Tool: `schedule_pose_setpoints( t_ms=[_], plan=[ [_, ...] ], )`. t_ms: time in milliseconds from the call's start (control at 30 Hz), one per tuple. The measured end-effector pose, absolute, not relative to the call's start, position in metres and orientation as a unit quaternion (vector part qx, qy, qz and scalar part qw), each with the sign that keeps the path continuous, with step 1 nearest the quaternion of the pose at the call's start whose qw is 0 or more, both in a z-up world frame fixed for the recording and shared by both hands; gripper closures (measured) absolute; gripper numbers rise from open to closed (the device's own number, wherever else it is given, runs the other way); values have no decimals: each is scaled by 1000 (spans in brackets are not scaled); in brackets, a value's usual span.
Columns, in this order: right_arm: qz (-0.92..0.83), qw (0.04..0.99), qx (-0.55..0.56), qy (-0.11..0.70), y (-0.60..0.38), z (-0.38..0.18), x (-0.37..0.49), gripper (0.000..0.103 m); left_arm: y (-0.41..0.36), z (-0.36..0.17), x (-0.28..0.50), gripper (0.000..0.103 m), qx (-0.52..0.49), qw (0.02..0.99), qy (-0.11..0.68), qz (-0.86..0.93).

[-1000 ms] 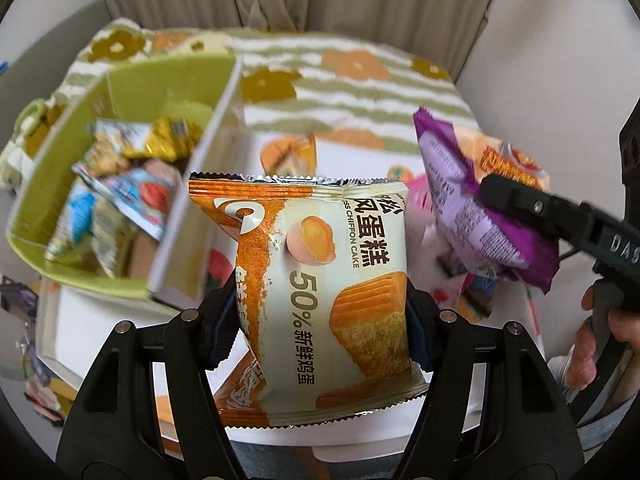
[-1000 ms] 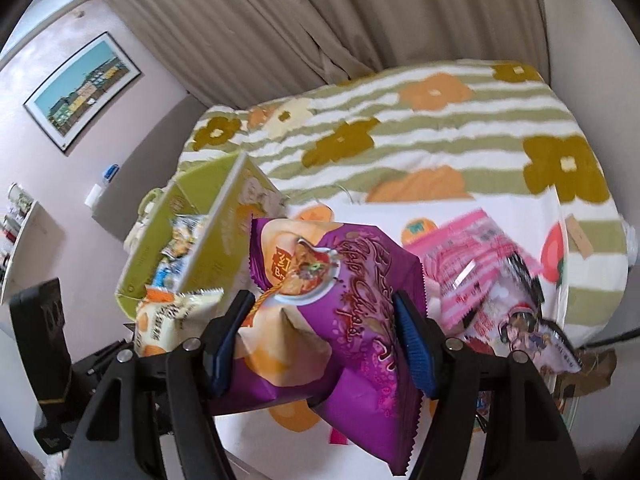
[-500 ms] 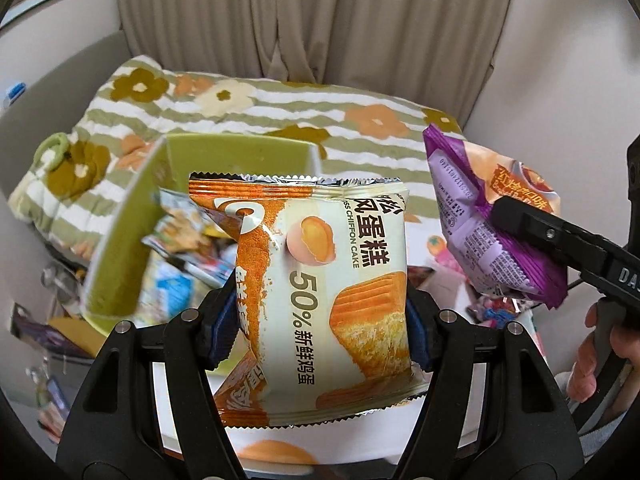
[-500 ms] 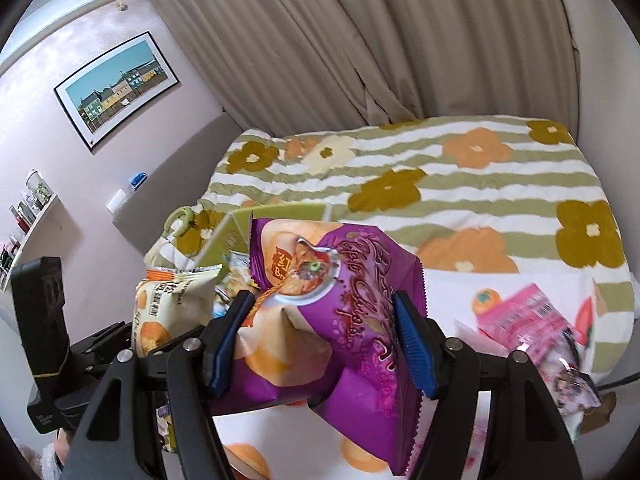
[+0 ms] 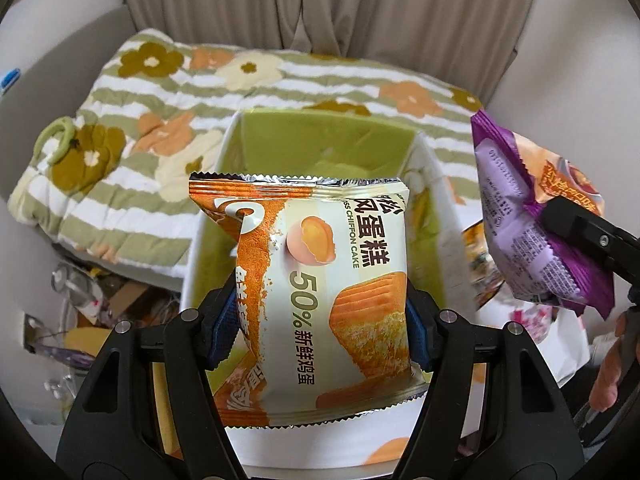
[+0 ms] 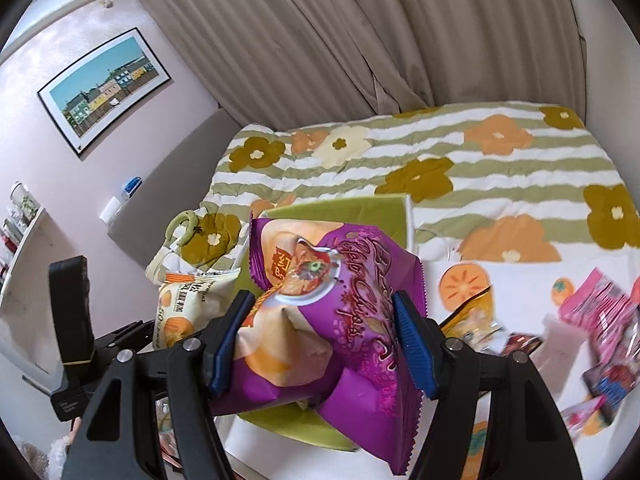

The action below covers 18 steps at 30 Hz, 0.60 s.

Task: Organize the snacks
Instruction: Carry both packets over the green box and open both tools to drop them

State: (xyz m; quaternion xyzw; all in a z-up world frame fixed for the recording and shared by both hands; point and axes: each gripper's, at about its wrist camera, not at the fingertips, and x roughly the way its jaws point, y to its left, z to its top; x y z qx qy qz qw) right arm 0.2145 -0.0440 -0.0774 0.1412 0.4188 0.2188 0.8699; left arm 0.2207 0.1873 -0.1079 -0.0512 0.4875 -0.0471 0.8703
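My left gripper (image 5: 320, 328) is shut on a white and orange chiffon cake packet (image 5: 320, 280), held upright over the green box (image 5: 320, 140), whose inside looks bare where it shows. My right gripper (image 6: 324, 340) is shut on a purple chip bag (image 6: 340, 320), in front of the same green box (image 6: 360, 208). In the left wrist view the purple bag (image 5: 528, 232) hangs at the right edge. In the right wrist view the cake packet (image 6: 188, 304) shows at the left.
A flowered green-striped quilt (image 5: 160, 92) covers the bed behind the box. Loose snack packets (image 6: 592, 320) lie on a white fruit-print cloth (image 6: 520, 292) to the right. Clutter (image 5: 80, 312) sits on the floor at the left. Curtains (image 6: 360, 40) hang behind the bed.
Both grippers have swept sideways with their packets. In the left view the green box has slid from the left to straight ahead, behind the cake packet. The loose snacks now sit farther right.
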Motion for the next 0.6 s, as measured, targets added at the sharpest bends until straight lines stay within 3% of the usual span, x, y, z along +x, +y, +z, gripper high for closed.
schedule_pose_setpoints(
  t_ms=[233, 267, 333, 600],
  plan=[
    [212, 858, 151, 443, -19, -101, 217, 38, 204, -135, 228, 35, -59, 861, 503, -56],
    [211, 858, 149, 444, -17, -103, 218, 38, 204, -136, 228, 30, -55, 861, 502, -52],
    [213, 855, 148, 448, -13, -106, 220, 38, 203, -137, 228, 2, -44, 865, 498, -40],
    [235, 847, 146, 454, -7, -110, 229, 38, 207, -131, 213, 0, -45, 870, 490, -22]
  ],
)
